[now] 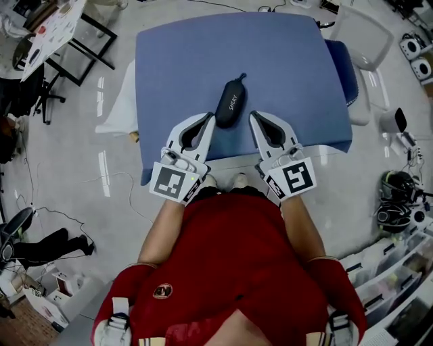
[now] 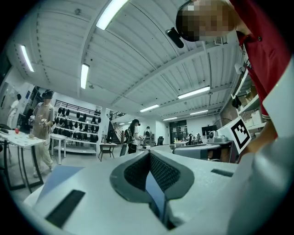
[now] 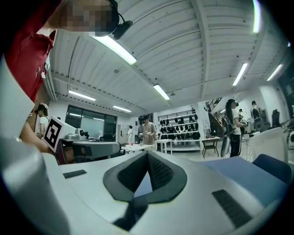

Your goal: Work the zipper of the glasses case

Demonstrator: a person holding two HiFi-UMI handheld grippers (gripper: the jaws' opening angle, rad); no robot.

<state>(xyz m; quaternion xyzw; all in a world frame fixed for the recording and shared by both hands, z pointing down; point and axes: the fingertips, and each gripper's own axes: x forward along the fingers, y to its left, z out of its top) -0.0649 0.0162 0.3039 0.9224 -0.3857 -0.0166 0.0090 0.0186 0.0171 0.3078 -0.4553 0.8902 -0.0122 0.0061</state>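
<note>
Figure: a blue-draped table (image 1: 176, 61) stands on a glossy pale floor (image 1: 81, 155) in a workshop lit by ceiling strip lights (image 2: 110, 13). The left gripper (image 1: 210, 117) and the right gripper (image 1: 253, 115) are held level over the near part of the table. Each has its jaws pressed together with nothing between them. In the left gripper view the ridged dark pads (image 2: 163, 172) meet at the tip, and the right gripper view shows the same. Each gripper carries a cube with square markers at its rear end, the left cube (image 1: 174, 181) and the right cube (image 1: 292, 178), close to the person's red top (image 1: 237, 257). The glasses case (image 1: 231, 103), dark and oblong, lies flat on the table between the two gripper tips and reaches beyond them, its long axis running away from the person. The left tip is just beside the case's near end; contact cannot be judged. A small tab (image 1: 242, 77) projects from the case's far end. Neither gripper holds the case.
</note>
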